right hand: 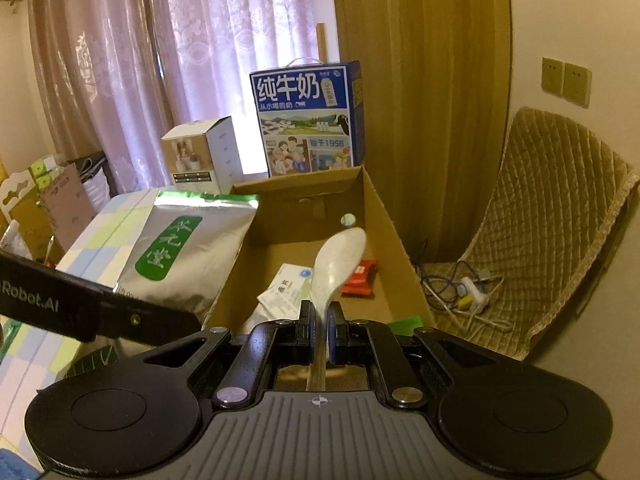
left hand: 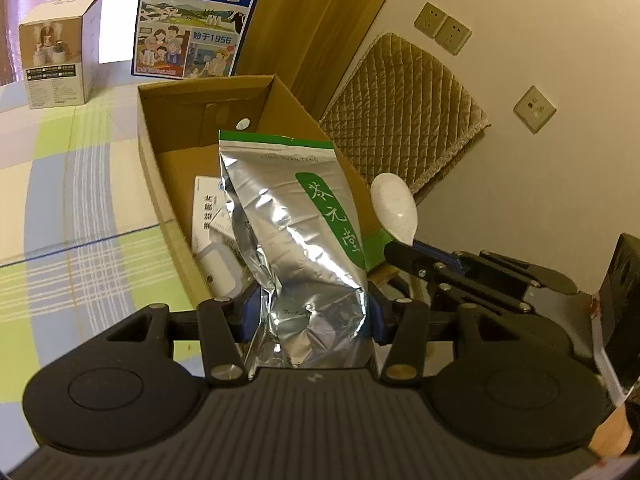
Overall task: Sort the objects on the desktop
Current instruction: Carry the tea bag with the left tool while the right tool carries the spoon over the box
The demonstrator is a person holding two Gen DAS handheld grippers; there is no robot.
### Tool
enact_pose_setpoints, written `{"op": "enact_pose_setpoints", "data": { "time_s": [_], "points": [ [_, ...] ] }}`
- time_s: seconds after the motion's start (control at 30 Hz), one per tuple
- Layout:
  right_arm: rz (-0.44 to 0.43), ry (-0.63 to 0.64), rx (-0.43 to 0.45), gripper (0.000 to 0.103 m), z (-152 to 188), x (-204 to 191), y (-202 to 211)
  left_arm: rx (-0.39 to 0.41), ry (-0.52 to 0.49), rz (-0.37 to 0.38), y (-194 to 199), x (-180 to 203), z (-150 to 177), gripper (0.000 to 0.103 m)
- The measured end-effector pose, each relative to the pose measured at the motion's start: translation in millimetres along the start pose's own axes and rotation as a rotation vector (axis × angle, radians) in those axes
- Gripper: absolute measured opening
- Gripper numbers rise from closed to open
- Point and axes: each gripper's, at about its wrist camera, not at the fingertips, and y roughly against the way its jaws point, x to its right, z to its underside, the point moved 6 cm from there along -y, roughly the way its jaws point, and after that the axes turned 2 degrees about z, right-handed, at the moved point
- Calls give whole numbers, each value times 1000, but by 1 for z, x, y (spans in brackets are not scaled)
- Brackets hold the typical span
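My left gripper (left hand: 314, 312) is shut on a silver foil pouch (left hand: 296, 236) with a green label, held upright over the near end of an open cardboard box (left hand: 160, 184). The same pouch (right hand: 180, 256) shows at the left of the right wrist view, beside the box (right hand: 394, 236). My right gripper (right hand: 319, 338) is shut on the handle of a white spoon (right hand: 338, 264), whose bowl points out over the box. The spoon (left hand: 394, 208) and right gripper (left hand: 404, 254) also appear to the right of the pouch. Inside the box lie a white card (right hand: 286, 286), a red packet (right hand: 360, 280) and a white device (left hand: 222, 268).
A blue milk carton (right hand: 306, 120) and a small white product box (right hand: 202, 152) stand behind the cardboard box on a checked tablecloth (left hand: 72, 184). A quilted chair (right hand: 556, 216) with cables and a power strip (right hand: 468, 292) is to the right, by the wall.
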Motion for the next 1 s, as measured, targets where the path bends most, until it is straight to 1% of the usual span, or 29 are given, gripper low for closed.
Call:
{"op": "enact_pose_setpoints", "data": {
  "time_s": [0.17, 0.47, 1.0],
  "points": [
    [0, 18, -6, 3, -7, 4, -13, 4, 14, 5, -8, -3, -14, 46],
    [4, 36, -20, 3, -17, 8, -40, 10, 32, -8, -23, -17, -38, 46],
    [4, 67, -32, 3, -37, 14, -85, 9, 73, -33, -47, -46, -67, 46]
  ]
}}
